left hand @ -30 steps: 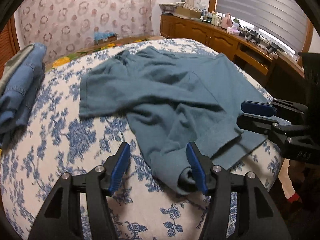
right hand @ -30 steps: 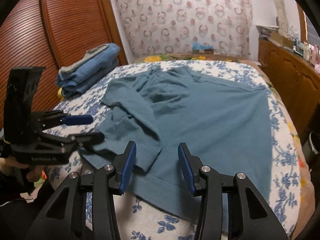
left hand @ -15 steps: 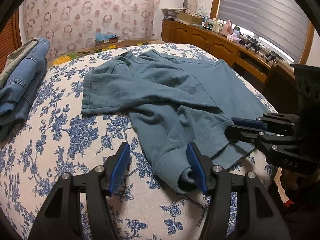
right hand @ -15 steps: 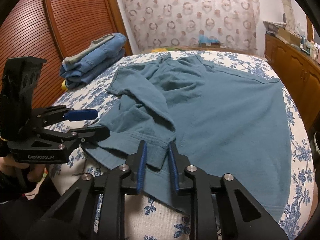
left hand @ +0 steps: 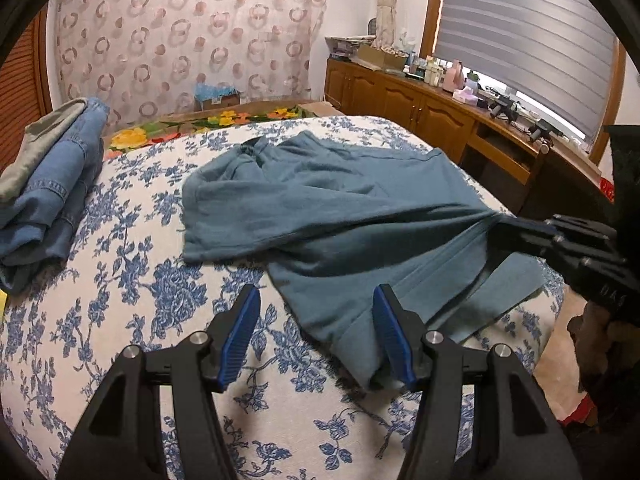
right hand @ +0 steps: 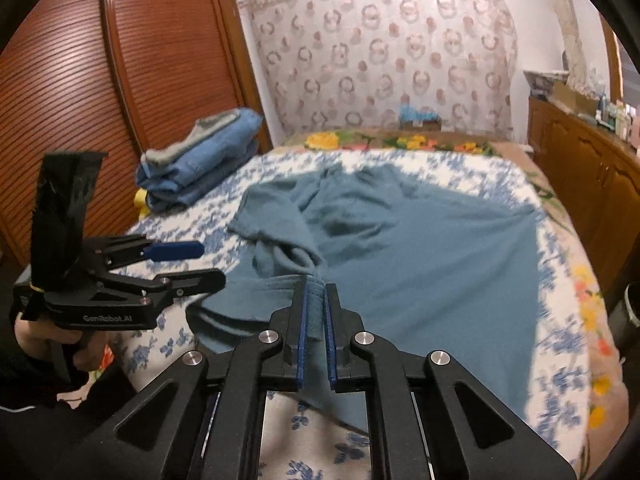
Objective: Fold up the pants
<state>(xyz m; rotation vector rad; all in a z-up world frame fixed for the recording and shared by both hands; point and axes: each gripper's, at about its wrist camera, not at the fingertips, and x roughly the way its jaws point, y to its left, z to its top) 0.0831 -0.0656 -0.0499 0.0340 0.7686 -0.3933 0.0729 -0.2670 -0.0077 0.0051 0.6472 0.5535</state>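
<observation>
Folded jeans stack [left hand: 44, 184] at bed's [left hand: 120, 280] far left edge. My left gripper [left hand: 316, 332] spread wide, holding nothing, right finger touching pants [left hand: 340, 216] hem near bed's front edge. Teal pants spread across bed's middle toward right edge. My right gripper [right hand: 316, 312] pressed together, pinching pants hem, fabric bunched and lifted at front edge.

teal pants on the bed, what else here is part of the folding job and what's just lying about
In the job:
teal pants
right tongs, shut on a pant hem
left tongs, open at the other leg's end

Lying about:
folded jeans stack
floral bedspread
sideboard clutter
</observation>
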